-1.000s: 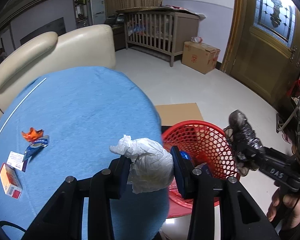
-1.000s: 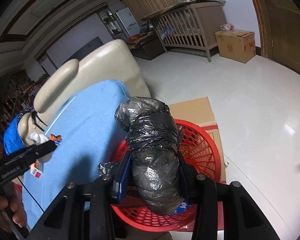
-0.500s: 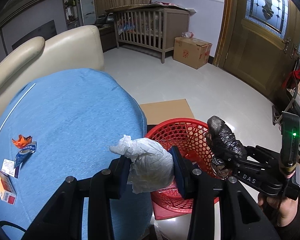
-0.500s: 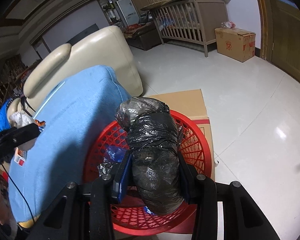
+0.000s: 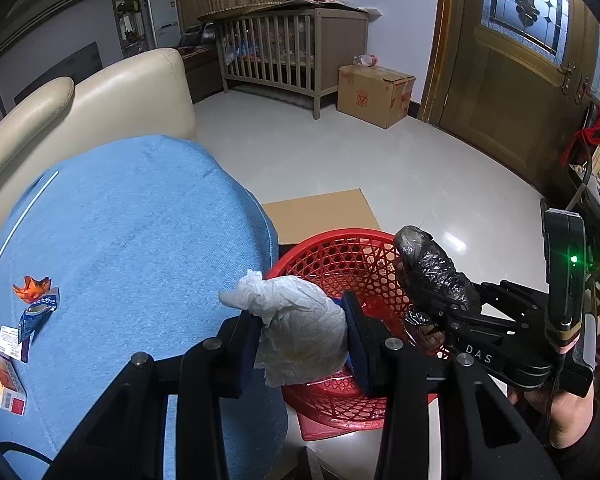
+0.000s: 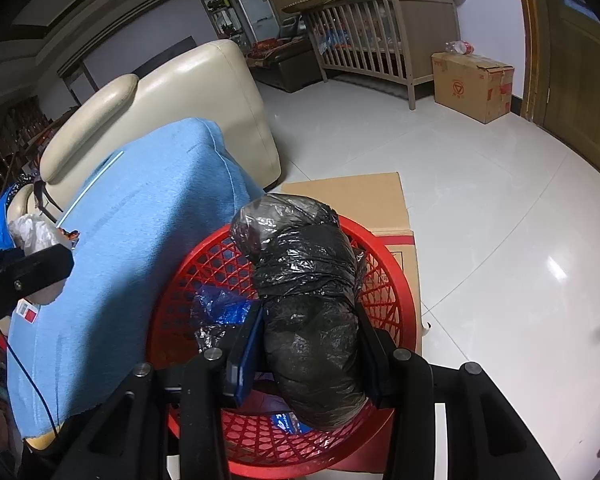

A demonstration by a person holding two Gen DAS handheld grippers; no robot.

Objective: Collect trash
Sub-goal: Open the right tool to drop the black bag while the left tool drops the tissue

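My left gripper (image 5: 300, 340) is shut on a crumpled white paper wad (image 5: 300, 332), held at the edge of the blue table (image 5: 132, 248) beside the red mesh basket (image 5: 340, 252). My right gripper (image 6: 310, 354) is shut on a black plastic bag bundle (image 6: 304, 292), hanging over the red basket (image 6: 396, 280). That bundle (image 5: 432, 268) and the right gripper (image 5: 432, 320) also show in the left wrist view, above the basket's right rim. Blue plastic scraps (image 6: 220, 304) lie inside the basket.
On the blue table lie an orange wrapper (image 5: 30, 284), a blue wrapper (image 5: 38, 310), a white slip (image 5: 10, 336) and a small orange box (image 5: 6, 376). Flat cardboard (image 6: 360, 196) lies under the basket. A cream sofa (image 5: 80, 108), a crib (image 5: 284, 40) and a cardboard box (image 5: 374, 94) stand beyond.
Both grippers have shifted toward the basket. The black bundle has sunk lower over the basket opening, and the paper wad has reached the table's edge next to the rim.
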